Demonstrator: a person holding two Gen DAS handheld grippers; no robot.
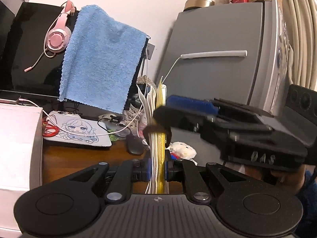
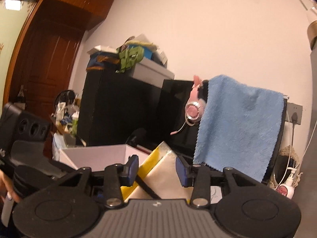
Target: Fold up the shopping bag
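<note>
The folded shopping bag (image 1: 159, 150), white and yellow, stands edge-on in the left wrist view with a dark handle strap across it. My left gripper (image 1: 158, 170) is shut on its lower part, blue pads pressing both sides. My right gripper (image 1: 166, 109) reaches in from the right at the bag's upper part. In the right wrist view the bag (image 2: 168, 178) shows its flat face, a black strap running diagonally, between the spread blue pads of my right gripper (image 2: 158, 169), which is open with a gap on each side. The left gripper's body (image 2: 29, 138) sits at the far left, held by a hand.
A blue towel (image 1: 99, 59) and a pink headset (image 1: 57, 35) hang on a black monitor. A grey fridge (image 1: 218, 59) stands to the right. The wooden desk holds a white box (image 1: 17, 138), a printed mouse pad (image 1: 79, 132), a mouse (image 1: 134, 142), cables and a plush toy (image 1: 184, 148).
</note>
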